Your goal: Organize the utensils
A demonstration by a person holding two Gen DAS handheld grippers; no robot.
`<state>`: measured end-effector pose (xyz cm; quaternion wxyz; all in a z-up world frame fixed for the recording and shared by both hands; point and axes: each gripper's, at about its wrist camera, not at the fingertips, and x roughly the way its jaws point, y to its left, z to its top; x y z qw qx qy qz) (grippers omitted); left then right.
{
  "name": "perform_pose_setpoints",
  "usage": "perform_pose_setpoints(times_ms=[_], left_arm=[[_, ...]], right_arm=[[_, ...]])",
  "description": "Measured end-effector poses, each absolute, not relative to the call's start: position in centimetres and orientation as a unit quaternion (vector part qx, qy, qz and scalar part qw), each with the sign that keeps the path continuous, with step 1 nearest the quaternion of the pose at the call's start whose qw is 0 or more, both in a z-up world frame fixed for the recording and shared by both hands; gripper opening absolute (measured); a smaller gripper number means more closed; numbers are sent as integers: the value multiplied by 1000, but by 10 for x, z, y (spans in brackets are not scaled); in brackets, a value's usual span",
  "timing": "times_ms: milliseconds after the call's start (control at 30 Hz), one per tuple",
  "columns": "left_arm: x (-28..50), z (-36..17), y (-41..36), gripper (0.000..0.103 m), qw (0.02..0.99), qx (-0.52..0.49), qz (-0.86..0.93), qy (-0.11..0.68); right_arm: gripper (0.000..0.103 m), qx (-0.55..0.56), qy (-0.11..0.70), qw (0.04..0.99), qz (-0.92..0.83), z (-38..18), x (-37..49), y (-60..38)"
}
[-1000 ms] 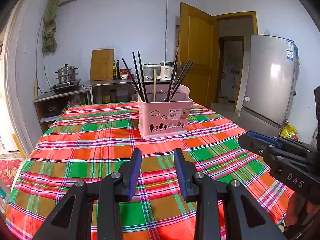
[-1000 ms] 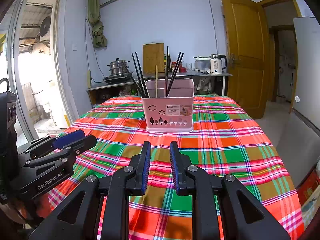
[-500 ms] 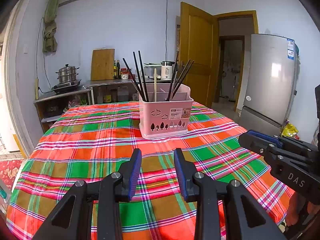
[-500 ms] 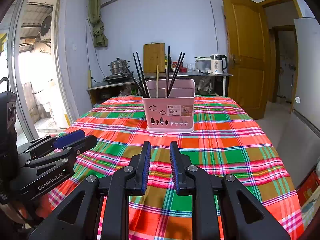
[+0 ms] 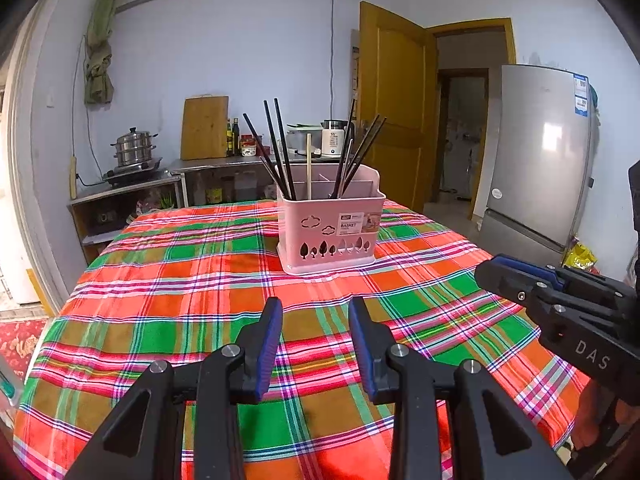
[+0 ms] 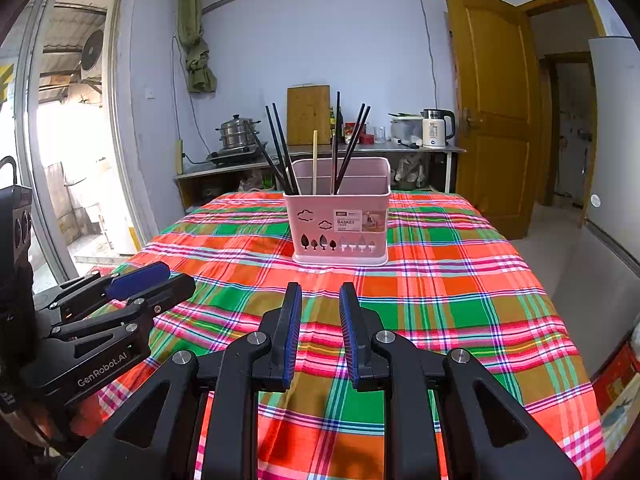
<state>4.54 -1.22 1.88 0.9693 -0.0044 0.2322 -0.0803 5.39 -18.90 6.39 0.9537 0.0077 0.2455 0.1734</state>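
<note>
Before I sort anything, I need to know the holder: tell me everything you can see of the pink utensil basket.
The pink utensil basket looks like plastic, rectangular, with an open top split by inner dividers. Its front shows cloud and tree cutouts and a label reading BASKET. It stands upright on the plaid tablecloth, near the table's far end. Black chopsticks lean out of it, beside one pale stick. Neither claw touches it.

Pink utensil basket (image 6: pixel 340 224) holding dark chopsticks (image 6: pixel 280 148) on plaid tablecloth (image 6: pixel 440 280); right gripper (image 6: pixel 320 304) empty, jaws apart; left gripper (image 6: pixel 152 284) beside
</note>
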Motion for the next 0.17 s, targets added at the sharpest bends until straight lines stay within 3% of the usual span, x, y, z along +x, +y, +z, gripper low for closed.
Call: perform_pose_setpoints(times_ms=[167], left_arm=[[45, 18, -12, 34, 970, -6, -77, 231]], right_arm=[[20, 8, 246, 954, 174, 64, 54, -189]])
